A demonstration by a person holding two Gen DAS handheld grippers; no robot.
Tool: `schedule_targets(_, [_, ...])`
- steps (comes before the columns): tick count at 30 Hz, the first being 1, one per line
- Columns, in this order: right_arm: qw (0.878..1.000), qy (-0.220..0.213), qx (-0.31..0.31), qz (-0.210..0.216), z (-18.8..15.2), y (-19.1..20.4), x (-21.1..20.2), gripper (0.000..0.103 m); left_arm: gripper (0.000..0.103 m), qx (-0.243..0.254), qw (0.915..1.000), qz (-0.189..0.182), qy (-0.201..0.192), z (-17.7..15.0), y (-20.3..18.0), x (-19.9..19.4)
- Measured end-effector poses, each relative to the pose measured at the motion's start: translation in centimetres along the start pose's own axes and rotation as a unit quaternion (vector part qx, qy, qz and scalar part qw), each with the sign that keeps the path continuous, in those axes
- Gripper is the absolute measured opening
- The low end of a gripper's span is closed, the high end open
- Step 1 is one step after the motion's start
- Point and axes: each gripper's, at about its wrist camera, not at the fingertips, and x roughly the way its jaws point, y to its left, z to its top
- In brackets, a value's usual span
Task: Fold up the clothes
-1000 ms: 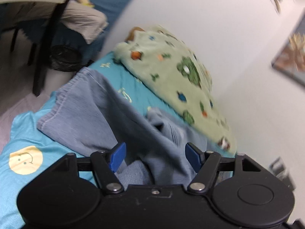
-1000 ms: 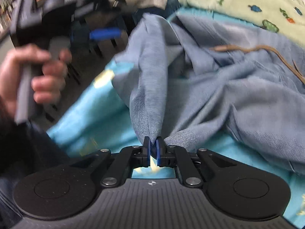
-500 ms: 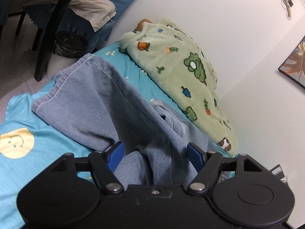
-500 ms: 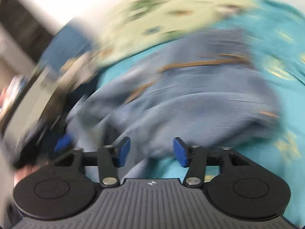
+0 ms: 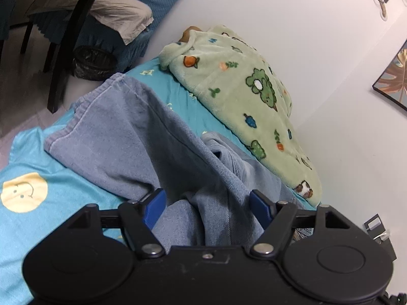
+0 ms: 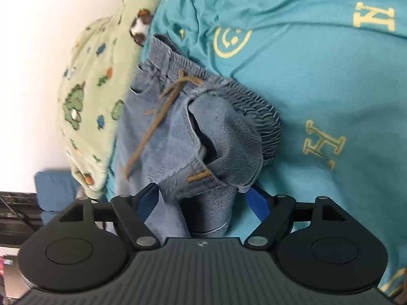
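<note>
- Two black two-finger grippers with blue pads work over one bed covered by a turquoise sheet (image 5: 30, 231) printed with yellow smiley faces and letters.
- Left wrist view, far left: a dark table leg (image 5: 68, 50) and a black bin (image 5: 94, 62) stand on the floor beyond the bed's corner.
- Centre: a pair of light-blue denim trousers (image 5: 122, 137) lies across the sheet, one leg stretched flat toward the bed's corner, its hem at the sheet's edge.
- The left gripper (image 5: 207, 204) hovers over the bunched middle of the trousers. Its jaws stand wide; denim lies between them, but neither pad presses on it.
- Right: a pale green fleece blanket (image 5: 241, 96) with animal prints lies along the white wall (image 5: 305, 38), just beside the trousers. A framed picture (image 5: 394, 76) hangs at the far right.
- Right wrist view, left: the same blanket (image 6: 89, 89) borders the trousers.
- Centre: the elastic waistband (image 6: 241, 94) and a brown drawstring (image 6: 162, 106) lie crumpled on the sheet, with a pocket gaping open.
- The right gripper (image 6: 203, 199) has just been opening its jaws. They stand wide, with a fold of denim between them; the pads do not clamp it.
</note>
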Motion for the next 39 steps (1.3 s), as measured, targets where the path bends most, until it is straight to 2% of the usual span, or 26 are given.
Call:
schedule_targets(1, [1.000, -0.020, 0.009, -0.005, 0.1, -0.2, -0.5, 0.079, 0.070, -0.004, 1.0000, -0.001, 0.000, 0.0, 0.1, -0.1])
schedule_targets(3, [0.996, -0.076, 0.025, -0.036, 0.5, -0.8, -1.5, 0.085, 0.070, -0.010, 0.9999, -0.004, 0.002, 0.0, 0.2, -0.1])
schedule_targets(4, [0.994, -0.090, 0.035, -0.051, 0.8, -1.1, -1.5, 0.088, 0.070, -0.013, 0.9999, -0.005, 0.003, 0.0, 0.2, -0.1])
schedule_targets(7, [0.995, -0.062, 0.065, -0.038, 1.4, -1.7, 0.4, 0.087, 0.070, -0.017, 0.9998, -0.006, 0.008, -0.1, 0.3, 0.1])
schedule_targets(11, [0.997, -0.019, 0.067, -0.035, 1.1, -1.2, 4.4, 0.086, 0.070, -0.016, 0.9998, -0.002, 0.008, -0.2, 0.3, 0.1])
schedule_targets(16, [0.996, -0.045, 0.067, -0.046, 1.8, -2.0, 4.7, 0.086, 0.070, -0.018, 0.9998, 0.000, 0.008, -0.2, 0.5, 0.2])
schedule_targets(18, [0.996, -0.057, 0.048, -0.047, 2.1, -1.6, 4.8, 0.075, 0.070, -0.020, 0.9998, -0.001, 0.009, -0.3, 0.6, 0.1])
schedule_targets(19, [0.996, -0.062, 0.033, -0.051, 2.2, -1.1, 4.9, 0.044, 0.070, -0.021, 0.9997, -0.002, 0.010, -0.2, 0.6, 0.1])
schedule_targets(20, [0.996, -0.068, 0.018, -0.054, 2.4, -0.7, 4.9, 0.034, 0.070, -0.021, 0.9997, -0.003, 0.010, -0.2, 0.7, 0.1])
schedule_targets(22, [0.995, -0.086, -0.002, -0.041, 2.4, 0.1, 4.7, 0.026, 0.070, -0.027, 0.9996, -0.006, 0.008, 0.0, 0.8, -0.1])
schedule_targets(26, [0.984, -0.150, -0.095, -0.010, 2.5, 3.8, 2.2, 0.020, 0.070, -0.030, 0.9996, 0.001, -0.002, 0.3, 1.3, -0.8])
schedule_targets(30, [0.956, -0.220, -0.187, 0.049, 3.6, 7.8, -1.1, 0.018, 0.070, -0.040, 0.9991, -0.005, -0.012, 0.5, 1.4, -1.3])
schedule_targets(33, [0.940, -0.249, -0.222, 0.069, 5.8, 9.5, -3.0, 0.017, 0.070, -0.038, 0.9990, -0.011, -0.022, 0.6, 1.1, -1.5])
schedule_targets(35, [0.940, -0.255, -0.220, 0.049, 7.5, 9.3, -3.5, 0.017, 0.070, -0.035, 0.9991, -0.010, -0.023, 0.6, 1.0, -1.5])
schedule_targets(39, [0.962, -0.228, -0.149, -0.024, 11.3, 4.7, -2.4, 0.016, 0.070, -0.039, 0.9990, -0.006, -0.020, 0.6, 1.1, -1.2])
